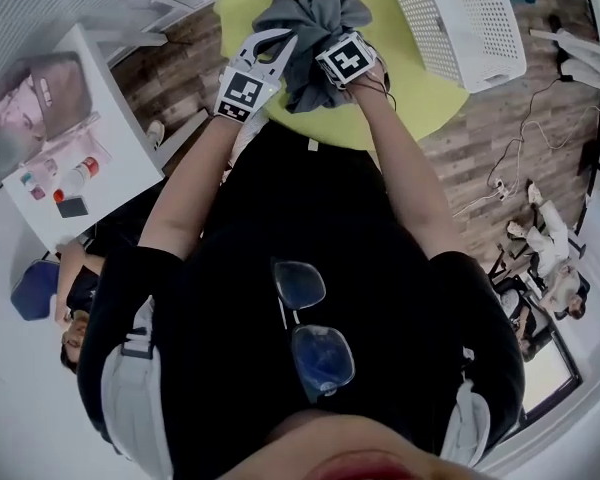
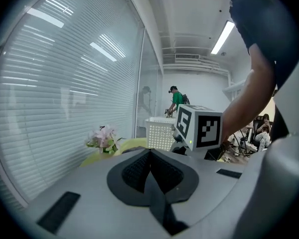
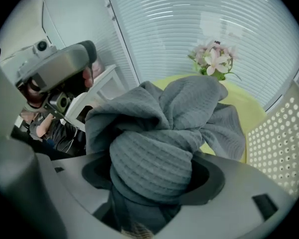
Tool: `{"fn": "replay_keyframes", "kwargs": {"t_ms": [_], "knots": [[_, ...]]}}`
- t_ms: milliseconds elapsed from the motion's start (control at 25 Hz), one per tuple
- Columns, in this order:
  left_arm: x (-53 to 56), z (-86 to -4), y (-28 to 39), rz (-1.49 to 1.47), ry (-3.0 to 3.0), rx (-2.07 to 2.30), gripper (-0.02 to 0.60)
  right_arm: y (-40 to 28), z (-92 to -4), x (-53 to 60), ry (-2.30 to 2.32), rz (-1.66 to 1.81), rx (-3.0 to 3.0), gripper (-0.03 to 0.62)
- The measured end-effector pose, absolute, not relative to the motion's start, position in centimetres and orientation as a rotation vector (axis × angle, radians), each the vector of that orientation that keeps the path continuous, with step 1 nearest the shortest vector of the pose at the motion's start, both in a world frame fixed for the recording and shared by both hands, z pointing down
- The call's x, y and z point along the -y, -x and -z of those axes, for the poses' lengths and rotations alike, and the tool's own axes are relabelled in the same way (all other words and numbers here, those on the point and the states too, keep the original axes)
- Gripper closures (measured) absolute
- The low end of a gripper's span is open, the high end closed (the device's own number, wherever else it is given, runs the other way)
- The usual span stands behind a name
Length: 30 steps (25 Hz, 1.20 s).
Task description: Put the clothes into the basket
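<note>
A grey knitted garment (image 1: pixel 315 18) is bunched up over the yellow-green round table (image 1: pixel 420 98). My right gripper (image 1: pixel 317 71) is shut on the garment (image 3: pixel 164 133), which fills the gap between its jaws and hides the pads. My left gripper (image 1: pixel 278 40) hovers just left of the cloth, and in the left gripper view its dark pads meet with nothing between them (image 2: pixel 150 156). The white perforated basket (image 1: pixel 460 18) stands on the table's right side, and it also shows in the gripper views (image 2: pixel 159 133) (image 3: pixel 284 148).
A small bunch of pink flowers (image 3: pixel 214 59) stands at the table's far edge before a blind-covered glass wall. A white side table (image 1: pixel 80 158) with bottles is at the left. Cables (image 1: pixel 500 178) lie on the wooden floor, and people sit at the right and lower left.
</note>
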<state>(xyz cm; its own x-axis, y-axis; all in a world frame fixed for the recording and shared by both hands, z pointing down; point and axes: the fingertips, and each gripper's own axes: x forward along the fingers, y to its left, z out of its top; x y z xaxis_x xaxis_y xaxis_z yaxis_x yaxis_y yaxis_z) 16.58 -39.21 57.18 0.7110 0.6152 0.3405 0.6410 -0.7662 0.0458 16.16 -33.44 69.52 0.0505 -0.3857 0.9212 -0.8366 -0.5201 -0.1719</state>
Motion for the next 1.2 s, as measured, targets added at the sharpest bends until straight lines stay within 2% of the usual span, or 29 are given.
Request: {"fn": "replay_keyframes", "kwargs": {"t_ms": [600, 1200], "knots": [[30.3, -48.2, -15.9, 0.27, 2.804, 1.26, 0.572, -13.4, -56.8, 24.0, -1.966, -1.414, 1.123, 0.221], [18.2, -40.4, -15.2, 0.16, 2.83, 1.106, 0.572, -15.2, -48.8, 13.4, -2.042, -1.284, 1.216, 0.221]]}}
